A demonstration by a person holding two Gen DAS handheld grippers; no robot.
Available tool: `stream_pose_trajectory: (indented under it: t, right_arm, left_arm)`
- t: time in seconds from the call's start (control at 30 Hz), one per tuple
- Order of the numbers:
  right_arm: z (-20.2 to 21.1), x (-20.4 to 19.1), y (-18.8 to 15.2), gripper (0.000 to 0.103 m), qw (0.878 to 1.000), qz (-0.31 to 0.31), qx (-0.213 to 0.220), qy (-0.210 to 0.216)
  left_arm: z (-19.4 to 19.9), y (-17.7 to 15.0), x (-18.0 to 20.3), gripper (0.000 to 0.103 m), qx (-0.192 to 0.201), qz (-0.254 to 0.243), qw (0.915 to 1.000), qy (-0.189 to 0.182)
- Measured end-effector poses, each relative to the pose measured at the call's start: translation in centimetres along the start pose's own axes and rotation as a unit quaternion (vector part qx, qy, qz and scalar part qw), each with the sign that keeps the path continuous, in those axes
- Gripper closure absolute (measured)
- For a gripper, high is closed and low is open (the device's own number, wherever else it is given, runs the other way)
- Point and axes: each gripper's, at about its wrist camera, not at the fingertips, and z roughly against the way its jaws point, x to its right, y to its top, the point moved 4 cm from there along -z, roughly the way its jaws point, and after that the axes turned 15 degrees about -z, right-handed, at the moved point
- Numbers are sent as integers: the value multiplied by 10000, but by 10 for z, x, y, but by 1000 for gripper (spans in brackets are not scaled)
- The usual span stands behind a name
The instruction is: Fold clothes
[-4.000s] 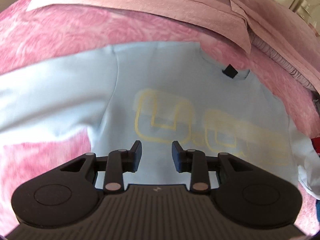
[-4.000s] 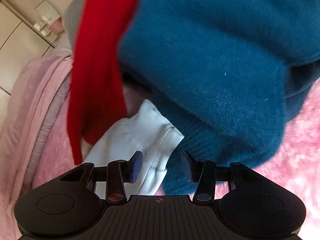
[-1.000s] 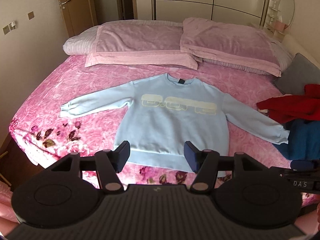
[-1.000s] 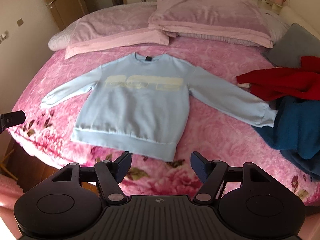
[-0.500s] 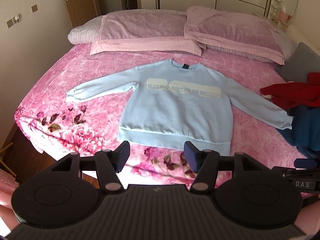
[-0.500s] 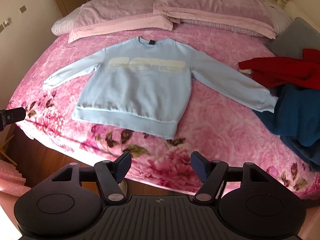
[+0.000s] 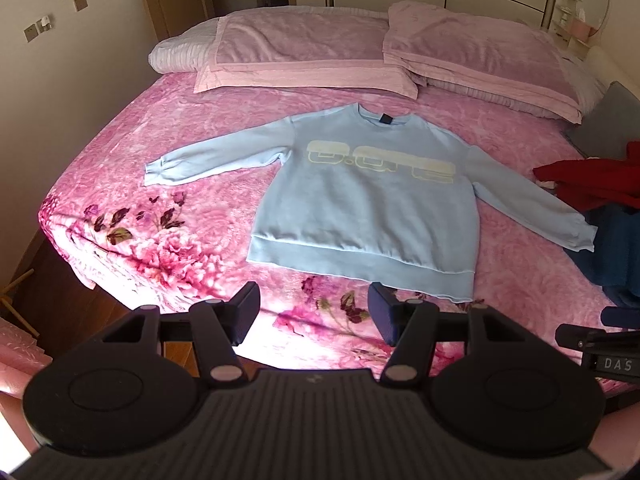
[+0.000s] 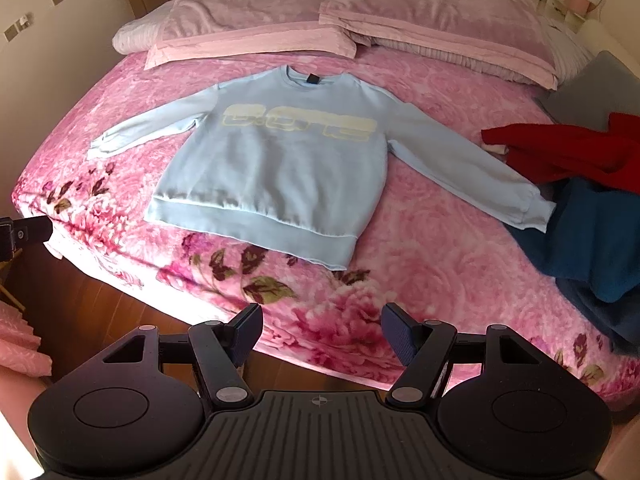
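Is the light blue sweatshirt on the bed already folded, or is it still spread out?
Spread out. The light blue sweatshirt lies flat, front up, on the bed, both sleeves stretched sideways, hem straight.

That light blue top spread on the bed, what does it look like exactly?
The light blue sweatshirt lies flat and face up on the pink floral bedspread, unfolded, both long sleeves spread outward. It looks like soft, thick cotton, with ribbed cuffs, a wide hem band, a round neck with a dark label, and pale yellow block lettering across the chest. Its collar points toward the pillows. One cuff reaches the dark blue garment. Neither gripper touches it.
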Motion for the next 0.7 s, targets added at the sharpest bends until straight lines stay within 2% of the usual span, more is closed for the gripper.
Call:
stream_pose_trajectory:
  t: [0.7]
  right_arm:
    - [2,0,29,34,9995,72,247,172]
  left_arm:
    - [-3,19,-3,47,152,104,9997,167]
